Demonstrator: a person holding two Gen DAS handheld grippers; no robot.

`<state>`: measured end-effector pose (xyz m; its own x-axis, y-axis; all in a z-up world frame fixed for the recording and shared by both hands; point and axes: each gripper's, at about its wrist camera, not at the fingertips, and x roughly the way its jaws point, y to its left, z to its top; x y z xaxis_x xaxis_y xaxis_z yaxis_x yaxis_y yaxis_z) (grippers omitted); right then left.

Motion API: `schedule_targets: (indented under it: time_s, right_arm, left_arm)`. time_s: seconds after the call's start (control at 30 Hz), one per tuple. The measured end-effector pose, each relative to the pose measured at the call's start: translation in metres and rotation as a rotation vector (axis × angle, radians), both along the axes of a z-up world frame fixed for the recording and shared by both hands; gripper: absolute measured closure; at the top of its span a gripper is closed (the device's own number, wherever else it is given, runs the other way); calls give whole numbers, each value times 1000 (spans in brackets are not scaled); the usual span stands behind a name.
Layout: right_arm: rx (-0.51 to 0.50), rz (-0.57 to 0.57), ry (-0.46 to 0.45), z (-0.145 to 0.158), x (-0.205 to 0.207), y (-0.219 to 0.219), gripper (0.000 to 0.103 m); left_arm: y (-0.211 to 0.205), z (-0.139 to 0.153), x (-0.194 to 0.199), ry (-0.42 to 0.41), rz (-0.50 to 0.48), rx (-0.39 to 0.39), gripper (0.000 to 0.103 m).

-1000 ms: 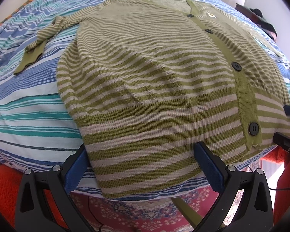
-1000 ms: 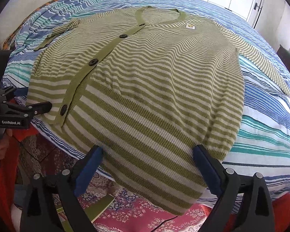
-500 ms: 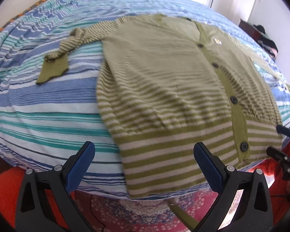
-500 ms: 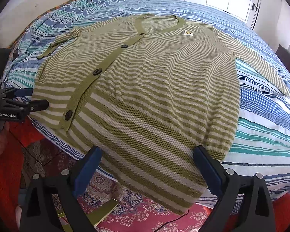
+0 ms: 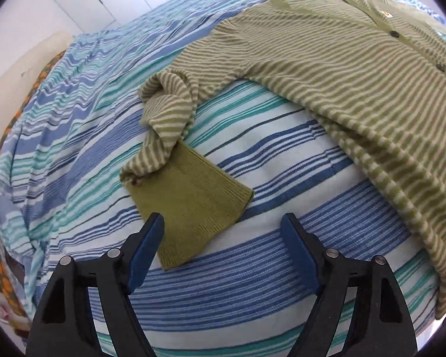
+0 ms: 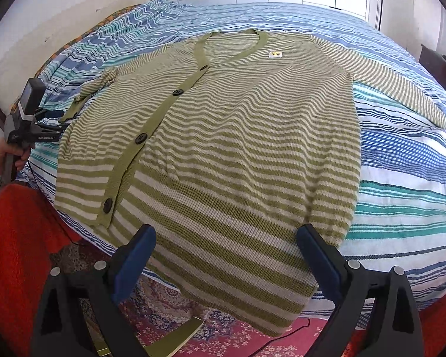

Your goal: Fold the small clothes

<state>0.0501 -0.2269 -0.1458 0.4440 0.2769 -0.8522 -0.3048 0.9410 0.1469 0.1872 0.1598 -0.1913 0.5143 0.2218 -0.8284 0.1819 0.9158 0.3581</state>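
1. Cardigan (image 6: 223, 136), green and cream striped, lies buttoned and face up on a blue, teal and white striped bedspread (image 6: 401, 178); its hem hangs over the bed edge just ahead of the right gripper (image 6: 226, 255), whose blue-padded jaws stand wide apart with nothing between them.
2. Writing: the left gripper's body, seen at the far left of the right wrist view, carries white lettering reading roughly "GenRobot.AI". A small yellow smiley patch (image 6: 275, 54) sits on the chest beyond the right gripper, near the V-neck.
3. Only the left wrist view shows the crumpled sleeve (image 5: 169, 116) and its plain olive cuff (image 5: 193, 205). The cuff lies flat just ahead of the left gripper (image 5: 223, 232), between its wide-open jaws and nearer the left one, not pinched.
4. Only the right wrist view shows the four dark buttons (image 6: 140, 137), the other sleeve (image 6: 401, 89) stretched out to the far right, and a patterned red rug (image 6: 223, 327) below the hem.
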Motion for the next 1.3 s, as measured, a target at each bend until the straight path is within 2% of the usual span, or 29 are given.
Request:
schedule_targets:
  time_s: [0.03, 0.07, 0.1, 0.13, 0.17, 0.23, 0.27, 0.4, 0.47, 0.53, 0.6, 0.7, 0.8, 0.87, 0.9, 0.93, 0.97, 1.1, 1.13, 1.27, 1.3]
  right_arm:
    - [3, -3, 2, 0, 1, -1, 8]
    - [4, -4, 2, 0, 1, -1, 8]
    - [4, -5, 1, 1, 1, -1, 8]
    - [4, -5, 0, 1, 0, -1, 8]
    - [4, -5, 0, 1, 0, -1, 8]
    - [5, -4, -2, 1, 0, -1, 8]
    - [6, -5, -4, 2, 0, -1, 8]
    - [14, -5, -8, 2, -2, -4, 8]
    - [13, -3, -7, 2, -1, -4, 8]
    - [11, -2, -7, 2, 0, -3, 8]
    - [8, -1, -7, 1, 1, -1, 8]
    - [5, -1, -8, 1, 1, 1, 8]
    - [-4, 6, -4, -1, 1, 3, 8]
    - [-16, 13, -5, -2, 0, 6, 8]
    - [-20, 17, -5, -2, 0, 7, 8]
    - [-24, 21, -5, -2, 0, 8, 8]
    - [-28, 23, -6, -2, -1, 9, 8]
    - [-46, 31, -4, -4, -1, 12, 8]
    - [-52, 34, -3, -4, -1, 13, 8]
    - [-73, 46, 0, -7, 1, 17, 8]
    - [-79, 49, 1, -8, 1, 18, 8]
  left_arm:
    - [7, 1, 6, -9, 33, -29, 12]
    - [16, 3, 12, -5, 72, -90, 16]
    - [26, 5, 16, 4, 118, -164, 42]
    - [36, 7, 18, 18, 172, -233, 97]
    - [48, 10, 19, 29, 226, -292, 96]
    - [65, 26, 9, -14, 286, -420, 99]
    - [75, 38, 3, -37, 316, -471, 99]
    - [138, 95, -28, -147, 474, -816, 99]
    - [176, 118, -43, -203, 573, -952, 99]
    - [215, 131, -54, -252, 677, -1045, 99]
    - [249, 131, -67, -286, 780, -1096, 99]
    - [289, 104, -89, -284, 953, -1180, 99]
    - [314, 65, -107, -247, 1100, -1212, 95]
    - [323, 43, -117, -214, 1177, -1219, 78]
    - [326, 34, -122, -209, 1192, -1232, 63]
    - [329, 29, -127, -221, 1200, -1245, 56]
    - [331, 25, -131, -232, 1202, -1252, 53]
    - [331, 17, -138, -246, 1171, -1235, 25]
    - [329, 16, -138, -249, 1155, -1217, 21]
    - [320, 7, -123, -216, 1109, -1110, 19]
    - [317, 3, -119, -207, 1103, -1100, 27]
